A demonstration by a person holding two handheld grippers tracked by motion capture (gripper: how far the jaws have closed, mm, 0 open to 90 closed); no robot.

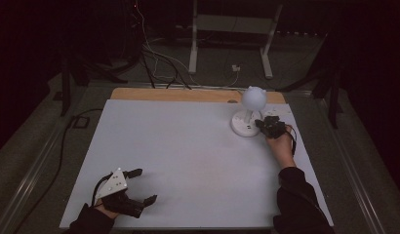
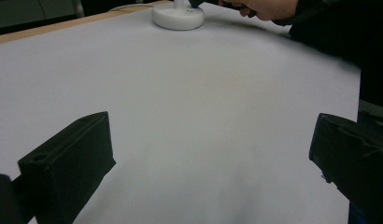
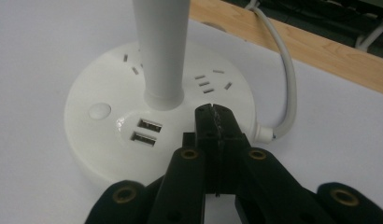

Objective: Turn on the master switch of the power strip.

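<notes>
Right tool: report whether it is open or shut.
Shut. In the right gripper view the right tool has its two black jaws pressed together, empty, over the lamp base.

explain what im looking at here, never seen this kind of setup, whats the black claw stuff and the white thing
A person sits at a white table holding a hand-held gripper in each hand. One picture looks down from above; the other two come from cameras riding on the tools. The left hand-held gripper rests near the table's front edge, jaws wide apart, holding nothing. The right hand-held gripper has its jaws closed together, tip over the round base of a white desk lamp. That base carries a round button, two USB ports and a cord.
</notes>
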